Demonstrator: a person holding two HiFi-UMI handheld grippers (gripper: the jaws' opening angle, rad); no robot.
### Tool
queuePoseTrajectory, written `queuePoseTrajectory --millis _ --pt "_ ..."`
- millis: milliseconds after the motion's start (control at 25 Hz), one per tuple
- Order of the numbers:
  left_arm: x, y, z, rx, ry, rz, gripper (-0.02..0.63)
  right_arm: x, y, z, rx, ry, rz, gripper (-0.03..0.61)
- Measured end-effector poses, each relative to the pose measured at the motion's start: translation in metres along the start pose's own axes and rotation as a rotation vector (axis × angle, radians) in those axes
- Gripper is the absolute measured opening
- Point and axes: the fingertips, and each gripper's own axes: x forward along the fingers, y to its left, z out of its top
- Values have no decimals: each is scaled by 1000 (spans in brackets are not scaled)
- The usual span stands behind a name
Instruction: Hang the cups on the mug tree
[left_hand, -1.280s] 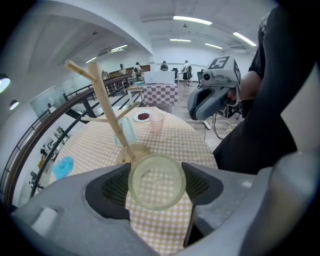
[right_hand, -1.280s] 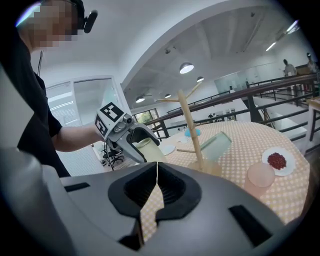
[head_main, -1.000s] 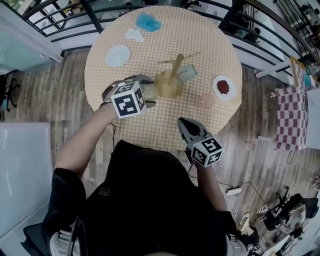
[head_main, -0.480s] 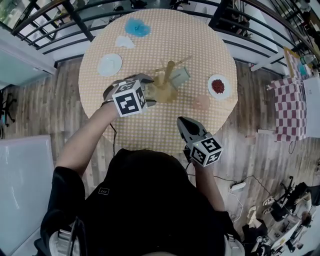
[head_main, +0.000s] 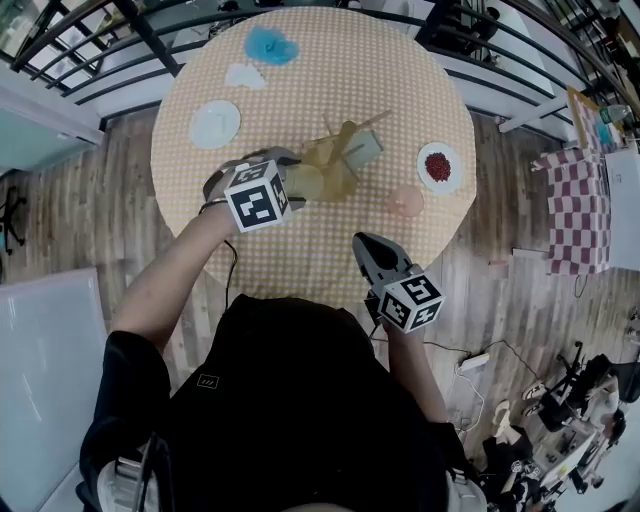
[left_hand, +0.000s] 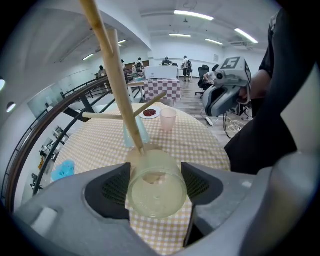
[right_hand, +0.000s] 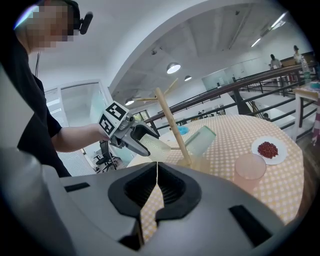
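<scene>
My left gripper (head_main: 296, 186) (left_hand: 156, 186) is shut on a pale yellow translucent cup (left_hand: 156, 189) (right_hand: 157, 147), held on its side with its bottom toward the camera. The cup is right beside the base of the wooden mug tree (head_main: 338, 152) (left_hand: 116, 80) (right_hand: 172, 127), under its slanted pegs. A pale green cup (head_main: 363, 147) (right_hand: 200, 140) hangs on a peg on the tree's far side. A pink cup (head_main: 408, 202) (left_hand: 168, 119) (right_hand: 250, 167) stands on the table to the tree's right. My right gripper (head_main: 373, 252) (right_hand: 156, 172) is shut and empty, near the table's front edge.
The round table (head_main: 300, 90) has a checked cloth. On it are a small plate of red bits (head_main: 438, 167) (right_hand: 270, 148), a white plate (head_main: 215, 122), a blue object (head_main: 270, 45) and a white scrap (head_main: 243, 75). A dark railing (head_main: 120, 30) runs behind.
My left gripper has carried the yellow cup a little lower and closer to the mug tree. The right gripper has stayed where it was, still shut.
</scene>
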Motion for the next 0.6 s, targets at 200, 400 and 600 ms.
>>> queuePoseTrajectory --millis 200,400,600 --pt "10 2 -9 16 20 -12 310 5 2 -3 12 9 -13 17" --pt "20 6 -12 28 33 -23 310 6 -1 -7 27 16 -32 17" --pt "31 8 -12 36 50 -39 310 4 -4 -10 42 19 -50 17"
